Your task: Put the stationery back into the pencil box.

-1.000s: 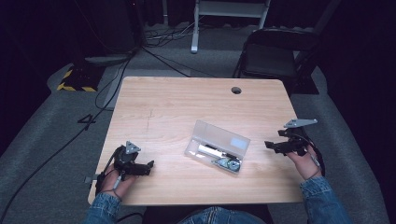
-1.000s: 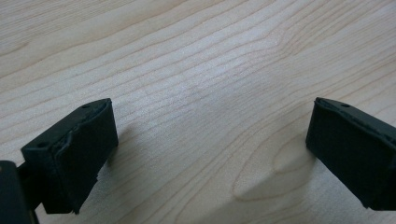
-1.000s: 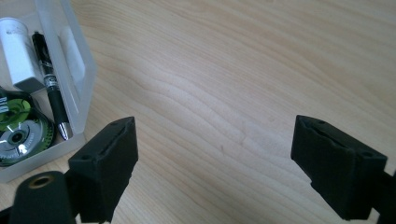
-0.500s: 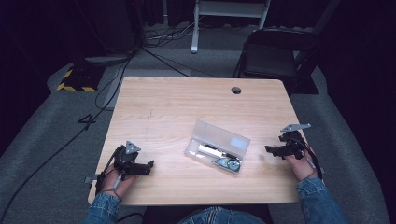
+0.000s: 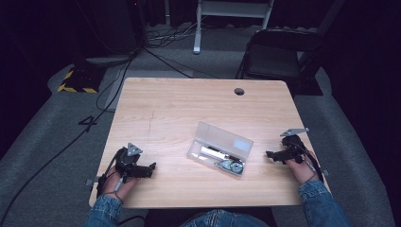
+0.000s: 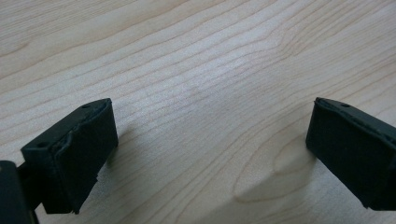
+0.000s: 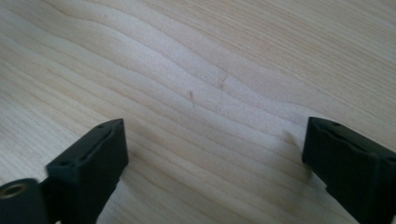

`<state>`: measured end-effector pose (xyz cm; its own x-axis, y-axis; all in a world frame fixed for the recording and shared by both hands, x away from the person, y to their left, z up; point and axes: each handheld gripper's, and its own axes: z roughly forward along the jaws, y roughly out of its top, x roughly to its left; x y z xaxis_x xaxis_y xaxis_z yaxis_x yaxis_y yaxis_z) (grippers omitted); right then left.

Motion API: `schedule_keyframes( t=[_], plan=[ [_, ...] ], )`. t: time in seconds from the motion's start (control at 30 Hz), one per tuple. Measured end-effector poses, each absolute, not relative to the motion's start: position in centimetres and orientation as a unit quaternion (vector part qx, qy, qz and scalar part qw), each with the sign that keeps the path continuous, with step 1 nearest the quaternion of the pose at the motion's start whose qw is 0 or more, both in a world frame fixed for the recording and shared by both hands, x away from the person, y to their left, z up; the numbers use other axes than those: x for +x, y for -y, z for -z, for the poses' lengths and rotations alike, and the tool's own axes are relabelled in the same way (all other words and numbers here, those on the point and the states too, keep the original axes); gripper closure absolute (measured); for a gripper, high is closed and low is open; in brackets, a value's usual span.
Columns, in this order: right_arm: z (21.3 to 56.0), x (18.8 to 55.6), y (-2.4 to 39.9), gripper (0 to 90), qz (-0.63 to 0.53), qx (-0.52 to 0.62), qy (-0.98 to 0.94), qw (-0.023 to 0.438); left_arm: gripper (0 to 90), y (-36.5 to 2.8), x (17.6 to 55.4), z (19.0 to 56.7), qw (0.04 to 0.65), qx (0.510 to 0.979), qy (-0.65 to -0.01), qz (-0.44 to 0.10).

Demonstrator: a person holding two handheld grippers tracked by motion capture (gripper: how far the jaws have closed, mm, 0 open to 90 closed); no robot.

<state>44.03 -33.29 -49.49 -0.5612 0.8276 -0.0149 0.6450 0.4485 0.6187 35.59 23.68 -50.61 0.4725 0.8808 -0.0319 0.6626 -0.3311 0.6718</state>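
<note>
We locate the clear plastic case (image 5: 220,149) on the wooden table (image 5: 189,109), right of centre and toward the person's edge. It lies open, lid hinged back, with a metal tool inside — too small to identify. The case sits between the two grippers, nearer the right one and touching neither.

Surroundings: a round cable hole (image 5: 239,91) marks the far side of the tabletop. Beyond the table we see a dark folding chair (image 5: 276,59), a white stand (image 5: 231,14), floor cables and a yellow-and-black striped block (image 5: 73,81) on grey carpet. Nothing lies on the table between either gripper and the case.

The left gripper (image 5: 150,169) rests near the table's near-left corner, jaws pointing right. The right gripper (image 5: 268,155) sits at the right edge, jaws pointing left at the case.

Against the frame one second ago, the right gripper has dropped lower and drawn slightly closer to the near edge; the left gripper and the case have not shifted.

The high view does not resolve the jaw gaps. The left gripper view shows the left gripper (image 6: 210,149) with jaws spread wide over bare wood grain — nothing held. The right gripper view shows the right gripper (image 7: 215,163) likewise spread wide, empty, close above the tabletop.
</note>
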Motion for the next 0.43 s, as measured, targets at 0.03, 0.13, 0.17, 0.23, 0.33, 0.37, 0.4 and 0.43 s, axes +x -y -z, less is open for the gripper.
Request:
schedule_keyframes(
  t=[0.03,0.13,0.17,0.23,0.33,0.37,0.4,0.43],
  plan=[
    [49.92,43.94,33.29,0.0,-0.304,0.436,-0.831,0.167,2.4,-23.68,35.59,50.61,0.317,0.797,-0.484,-0.172],
    [50.53,43.77,33.29,0.0,-0.338,0.430,-0.817,0.182,2.4,-23.69,35.60,50.60,0.316,0.798,-0.483,-0.172],
    [50.53,43.77,33.29,0.0,-0.338,0.430,-0.817,0.182,2.4,-23.69,35.60,50.61,0.316,0.798,-0.483,-0.173],
    [50.53,43.77,33.29,0.0,-0.338,0.430,-0.817,0.182,2.4,-23.70,35.60,50.60,0.316,0.798,-0.483,-0.173],
    [50.53,43.68,33.25,0.0,-0.337,0.434,-0.815,0.182,2.4,-23.69,35.60,50.61,0.316,0.798,-0.483,-0.173],
    [50.53,43.67,33.25,0.0,-0.337,0.434,-0.815,0.183,2.4,-23.69,35.60,50.61,0.316,0.798,-0.483,-0.173],
    [50.53,43.67,33.25,0.0,-0.337,0.434,-0.815,0.183,2.4,-23.68,35.59,50.61,0.317,0.798,-0.484,-0.172],
    [50.53,43.67,33.25,0.0,-0.337,0.434,-0.815,0.183,2.4,-23.68,35.59,50.61,0.317,0.798,-0.484,-0.172]
  ],
)
